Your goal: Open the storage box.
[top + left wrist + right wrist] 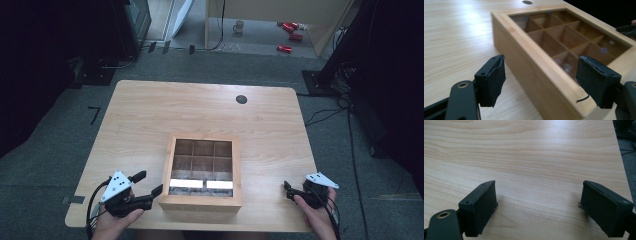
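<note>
On table, box sits between left gripper spread fingers.

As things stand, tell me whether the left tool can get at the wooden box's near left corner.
Probably yes. The left tool is open beside the wooden box, its jaws straddling that corner in the left gripper view, with nothing in between.
</note>
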A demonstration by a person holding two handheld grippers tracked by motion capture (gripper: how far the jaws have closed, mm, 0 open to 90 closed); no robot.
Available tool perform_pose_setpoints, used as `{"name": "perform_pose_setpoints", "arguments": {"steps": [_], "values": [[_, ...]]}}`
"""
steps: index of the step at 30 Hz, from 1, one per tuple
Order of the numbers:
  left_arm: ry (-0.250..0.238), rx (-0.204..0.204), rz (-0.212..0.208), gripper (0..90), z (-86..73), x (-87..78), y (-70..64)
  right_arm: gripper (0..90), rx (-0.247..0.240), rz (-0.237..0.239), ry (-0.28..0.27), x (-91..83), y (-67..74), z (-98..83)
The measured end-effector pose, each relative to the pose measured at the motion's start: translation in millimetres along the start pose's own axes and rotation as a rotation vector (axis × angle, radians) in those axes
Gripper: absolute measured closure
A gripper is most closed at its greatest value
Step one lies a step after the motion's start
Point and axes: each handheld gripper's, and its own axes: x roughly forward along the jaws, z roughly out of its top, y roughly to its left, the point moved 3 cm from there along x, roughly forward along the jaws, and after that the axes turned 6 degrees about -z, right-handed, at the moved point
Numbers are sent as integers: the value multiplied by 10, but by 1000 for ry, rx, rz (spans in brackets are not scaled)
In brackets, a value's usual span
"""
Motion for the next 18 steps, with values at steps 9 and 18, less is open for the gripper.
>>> {"name": "perform_pose_setpoints", "arguments": {"steps": [9,18], "values": [[81,48,-42,231,-67,154,-195,148,-22,-24,10,-24,59,16],[119,42,-88,200,-122,208,-225,148,-57,104,-43,-163,523,126]]}}
